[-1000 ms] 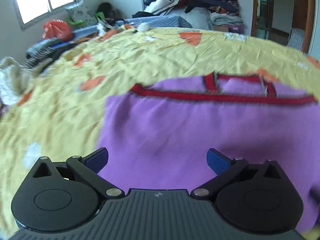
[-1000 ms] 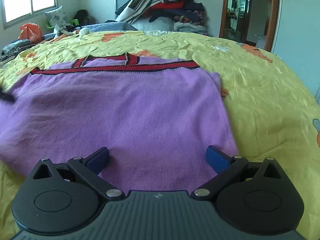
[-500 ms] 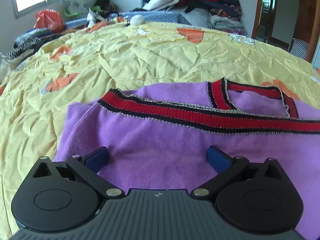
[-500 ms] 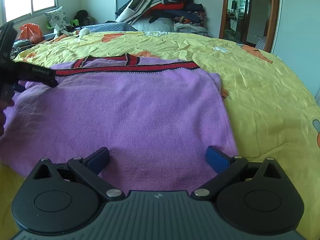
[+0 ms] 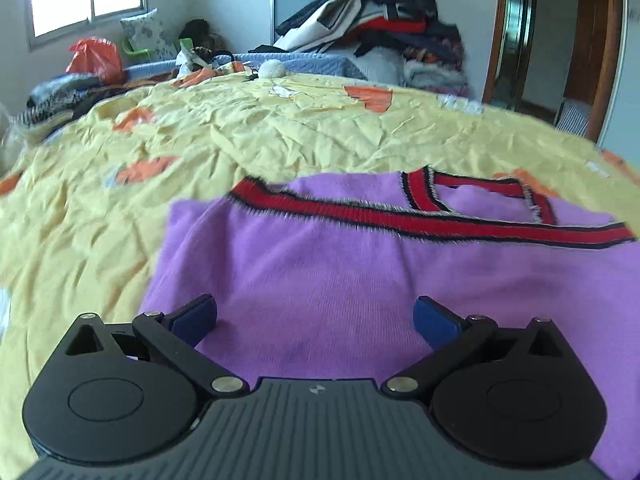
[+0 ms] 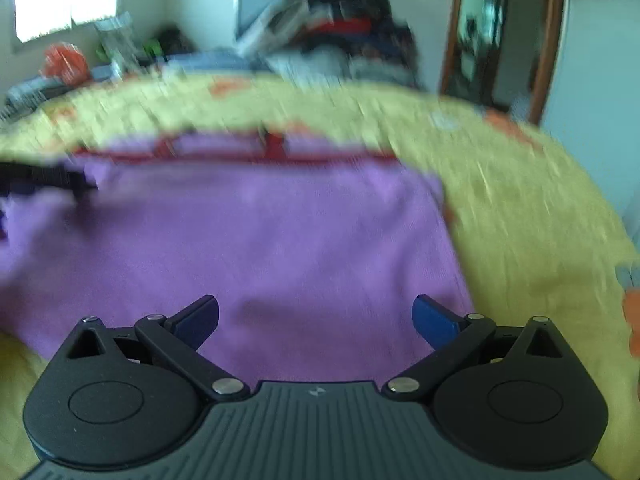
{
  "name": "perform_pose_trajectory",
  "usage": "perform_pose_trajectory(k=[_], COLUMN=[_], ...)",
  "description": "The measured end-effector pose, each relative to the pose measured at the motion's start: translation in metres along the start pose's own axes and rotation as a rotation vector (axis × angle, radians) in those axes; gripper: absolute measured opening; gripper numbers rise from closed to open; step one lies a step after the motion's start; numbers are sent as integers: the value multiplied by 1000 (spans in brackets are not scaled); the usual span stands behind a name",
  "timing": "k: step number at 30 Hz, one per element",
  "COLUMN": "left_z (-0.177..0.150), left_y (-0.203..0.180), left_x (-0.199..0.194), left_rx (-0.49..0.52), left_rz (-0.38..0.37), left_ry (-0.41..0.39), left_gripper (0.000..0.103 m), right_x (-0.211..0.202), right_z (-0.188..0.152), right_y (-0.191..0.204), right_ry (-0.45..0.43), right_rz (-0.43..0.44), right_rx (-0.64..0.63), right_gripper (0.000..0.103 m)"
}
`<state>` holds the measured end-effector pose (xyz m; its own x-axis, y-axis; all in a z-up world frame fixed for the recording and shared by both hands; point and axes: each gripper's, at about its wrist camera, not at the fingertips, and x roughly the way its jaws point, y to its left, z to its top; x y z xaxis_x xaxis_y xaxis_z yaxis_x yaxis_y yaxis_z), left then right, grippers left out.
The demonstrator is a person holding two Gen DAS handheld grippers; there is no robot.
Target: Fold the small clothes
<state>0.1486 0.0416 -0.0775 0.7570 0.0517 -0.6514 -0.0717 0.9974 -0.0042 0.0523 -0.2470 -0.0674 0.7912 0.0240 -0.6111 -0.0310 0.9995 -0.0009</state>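
Observation:
A small purple knit top [image 5: 340, 264] with a red and black striped band [image 5: 440, 224] lies flat on the yellow bedsheet [image 5: 280, 132]. My left gripper [image 5: 316, 318] hovers open over the top's near left part, nothing between its blue fingers [image 5: 196, 316]. The right wrist view is blurred by motion. There the same purple top [image 6: 256, 248] fills the middle, and my right gripper [image 6: 316, 318] stands open above its near edge, close to the right side. The left gripper shows as a dark shape [image 6: 44, 178] at the far left.
A tall heap of clothes [image 5: 380, 40] is piled at the far end of the bed. An orange bag [image 5: 96, 60], a cushion and other clutter sit at the far left under the window. A wooden door frame [image 5: 496, 32] stands at the right.
The left gripper has swung from the top's left edge toward the striped band and drawn back a little. The right gripper, still before, now moves and its view blurs. Both stay open.

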Motion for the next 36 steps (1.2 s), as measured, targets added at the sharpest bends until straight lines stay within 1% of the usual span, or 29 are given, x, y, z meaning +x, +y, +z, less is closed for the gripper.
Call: perform_pose_trajectory(k=[1, 2, 3, 4, 5, 6, 7, 8, 9, 10, 13, 16, 19, 22, 25, 26, 27, 28, 29, 30, 31, 33, 34, 36], left_z=[-7, -13, -21, -29, -38, -44, -49, -54, -58, -61, -68, -78, -80, -88, -88, -86, -83, -80, -76, -71, -66, -60, -59, -67], left_y=[3, 6, 9, 13, 17, 19, 22, 28, 32, 34, 39, 43, 47, 54, 64, 69, 76, 82, 87, 90, 90, 84, 80, 76], left_x=[-8, -13, -16, -18, -22, -27, -32, -36, -40, -43, -54, -63, -68, -78, -89, -95, -103, -110, -115, -116, -113, -97, -86, -63], left_rx=[-2, 8, 17, 15, 16, 51, 64, 44, 46, 47, 34, 35, 44, 45, 40, 28, 0, -31, -49, -56, -56, -24, 0, 40], left_rz=[-5, 3, 20, 25, 6, 11, 15, 7, 10, 10, 19, 17, 5, -3, -40, -55, -75, -105, -140, -162, -163, -141, -120, -100], left_ry=[-6, 7, 33, 57, 54, 50, 41, 43, 37, 35, 56, 40, 47, 55, 83, 77, 56, 30, 5, -12, -18, -5, 27, 121], left_gripper=[103, 103, 103, 103, 103, 103, 103, 103, 103, 103, 103, 103, 103, 103, 103, 103, 103, 103, 103, 103, 103, 103, 103, 103], right_x=[0, 5, 15, 26, 40, 43, 42, 40, 37, 32, 21, 5, -3, -4, -3, -6, -8, -14, -20, -22, -21, -11, -3, 12], right_z=[4, 10, 15, 17, 17, 15, 11, 7, 4, -1, -7, -24, -29, -29, -27, -27, -22, -17, -14, -10, -6, 1, 3, 3], right_y=[5, 10, 15, 19, 22, 30, 37, 34, 32, 33, 31, 26, 21, 19, 20, 20, 21, 23, 25, 30, 38, 57, 63, 71], right_ry=[-24, -13, 20, 63, 122, 114, 102, 99, 93, 82, 129, 102, 112, 107, 107, 118, 132, 114, 82, 57, 45, 45, 59, 87], right_rz=[40, 90, 132, 141, 131, 97, 79, 80, 81, 77, 72, 73, 66, 73, 71, 71, 63, 69, 116, 163, 173, 119, 107, 101], right_rx=[2, -2, -2, 9, 15, -43, -107, -87, -72, -89, -52, -54, -54, -58, -53, -64, -53, -10, 22, 29, 15, -15, -20, -23], right_gripper=[103, 103, 103, 103, 103, 103, 103, 103, 103, 103, 103, 103, 103, 103, 103, 103, 103, 103, 103, 103, 103, 103, 103, 103])
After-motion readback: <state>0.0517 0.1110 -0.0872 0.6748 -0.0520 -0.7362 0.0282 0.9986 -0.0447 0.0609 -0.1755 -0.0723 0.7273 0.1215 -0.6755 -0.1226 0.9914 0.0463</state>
